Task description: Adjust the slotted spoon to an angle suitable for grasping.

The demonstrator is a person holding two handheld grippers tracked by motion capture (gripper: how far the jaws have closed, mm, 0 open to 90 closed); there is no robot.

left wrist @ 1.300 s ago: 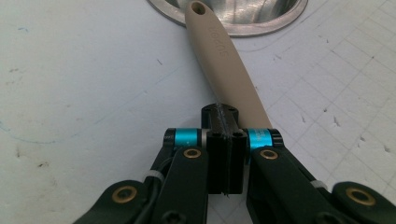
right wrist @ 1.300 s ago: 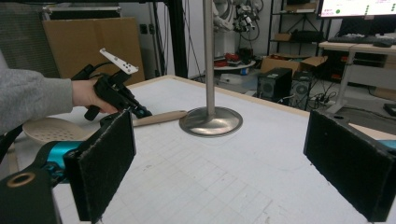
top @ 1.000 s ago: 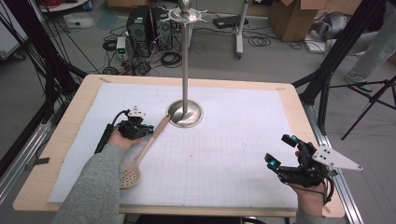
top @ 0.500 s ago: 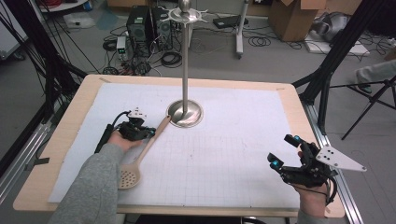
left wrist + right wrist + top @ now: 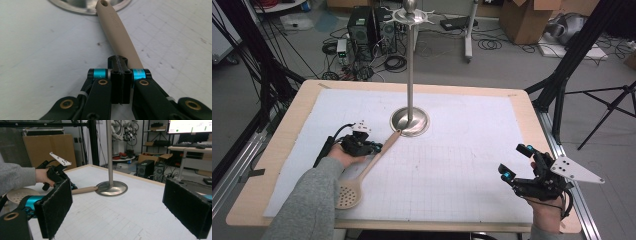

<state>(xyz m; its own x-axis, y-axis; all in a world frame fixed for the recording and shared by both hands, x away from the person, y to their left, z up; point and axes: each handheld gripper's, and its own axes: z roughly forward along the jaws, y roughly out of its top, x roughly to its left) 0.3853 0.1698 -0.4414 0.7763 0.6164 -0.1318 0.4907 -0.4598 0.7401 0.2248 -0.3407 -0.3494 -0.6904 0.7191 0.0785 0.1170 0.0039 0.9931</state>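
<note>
Left gripper point(image 5: 373, 147) is clamped on the slotted spoon point(image 5: 362, 172) handle, spoon flat on the bench point(image 5: 522, 107), handle tip touching the stand point(image 5: 410, 120) base. No shift since 1 s ago; lift not started. Right gripper point(image 5: 518, 161) is held apart, idle.

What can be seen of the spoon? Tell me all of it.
The spoon is beige, plastic or wood by its look, with a round perforated bowl and a long handle that has a hole at its tip. It lies flat on the white mat, bowl toward the person, its tip resting on the edge of the stand base. The left gripper is shut on the handle near its middle.
</note>
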